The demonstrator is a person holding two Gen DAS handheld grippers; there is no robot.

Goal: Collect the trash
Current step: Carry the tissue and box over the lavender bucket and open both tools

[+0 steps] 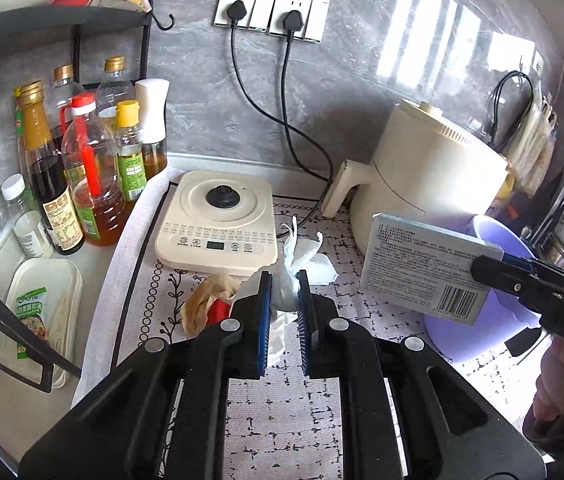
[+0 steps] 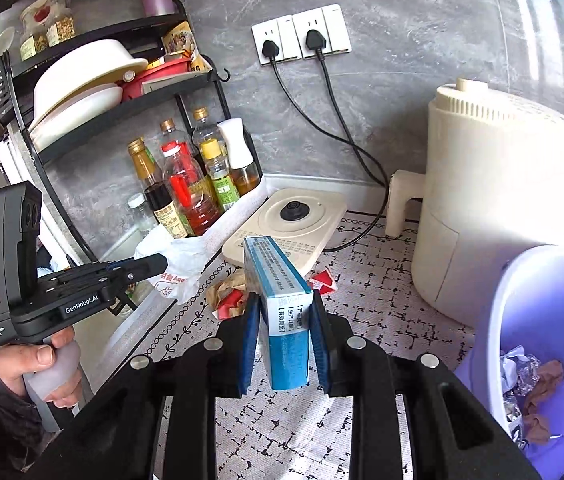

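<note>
The left gripper (image 1: pixel 284 280) pinches a crumpled white plastic bag (image 1: pixel 288 276) between its blue pads; in the right wrist view the bag (image 2: pixel 177 268) hangs from the tips above the counter edge. The right gripper (image 2: pixel 284 300) clamps a blue and white box (image 2: pixel 282 304) by its narrow sides, lifted off the patterned mat (image 2: pixel 362 288). The purple bin (image 2: pixel 542 320) stands at the right, beside the cream appliance (image 2: pixel 502 184); it holds foil and brown paper. Brown and red wrappers (image 2: pixel 229 296) lie on the mat, probably crumpled food packaging, near the cream kettle base (image 2: pixel 298 220).
</note>
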